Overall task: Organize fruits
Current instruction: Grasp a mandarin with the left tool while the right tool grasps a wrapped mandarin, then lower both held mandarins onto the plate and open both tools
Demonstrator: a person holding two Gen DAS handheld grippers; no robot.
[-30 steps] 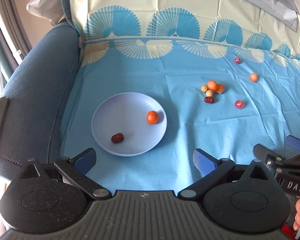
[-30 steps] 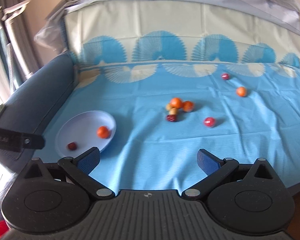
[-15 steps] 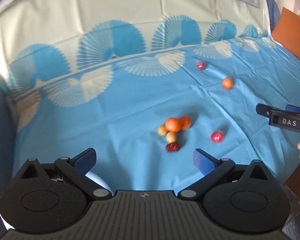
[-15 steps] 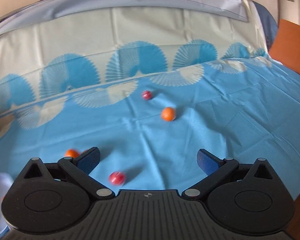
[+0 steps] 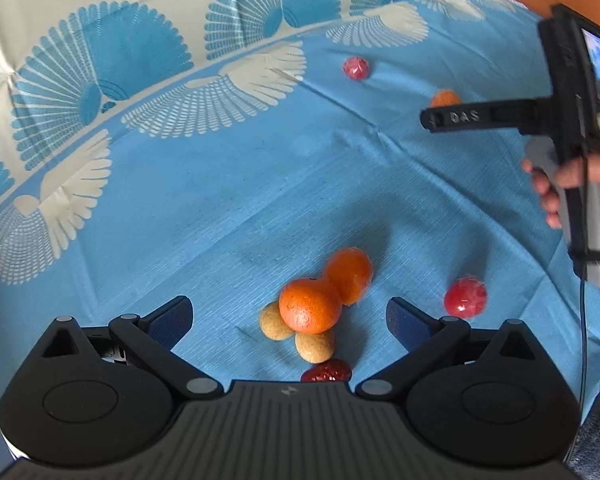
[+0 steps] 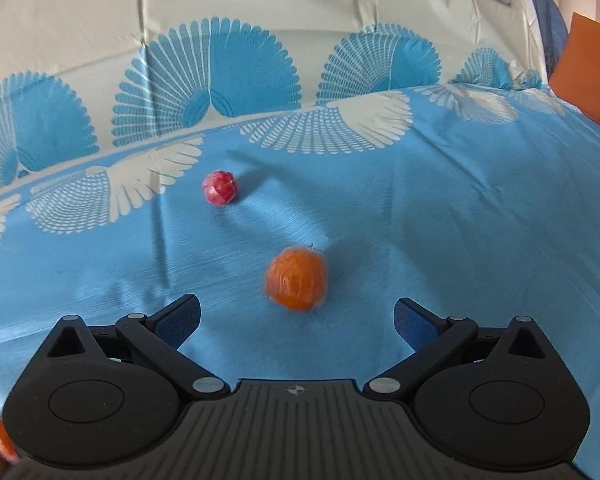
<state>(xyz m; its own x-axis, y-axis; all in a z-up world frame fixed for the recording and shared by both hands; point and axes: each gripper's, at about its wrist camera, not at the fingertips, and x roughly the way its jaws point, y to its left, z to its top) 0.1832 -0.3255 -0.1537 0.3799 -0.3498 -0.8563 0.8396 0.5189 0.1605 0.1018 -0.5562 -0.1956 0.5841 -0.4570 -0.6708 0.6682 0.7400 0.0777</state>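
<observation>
Both claws have closed in: left claw (image 5: pixel 288 314) (released) over fruit cluster (image 5: pixel 310 308); right claw (image 6: pixel 296 320) released, facing orange (image 6: pixel 296 280).

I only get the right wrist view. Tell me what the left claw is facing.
Observer: The left claw is open and faces a small pile of fruit on the blue cloth.
Operator: Name the piece closest to its centre line.
Observer: The front orange fruit; it touches two tan fruits below it.
Operator: Report anything loose beside that pile.
Observer: One red fruit lies apart from it, to the right, past the claw's right finger.
</observation>
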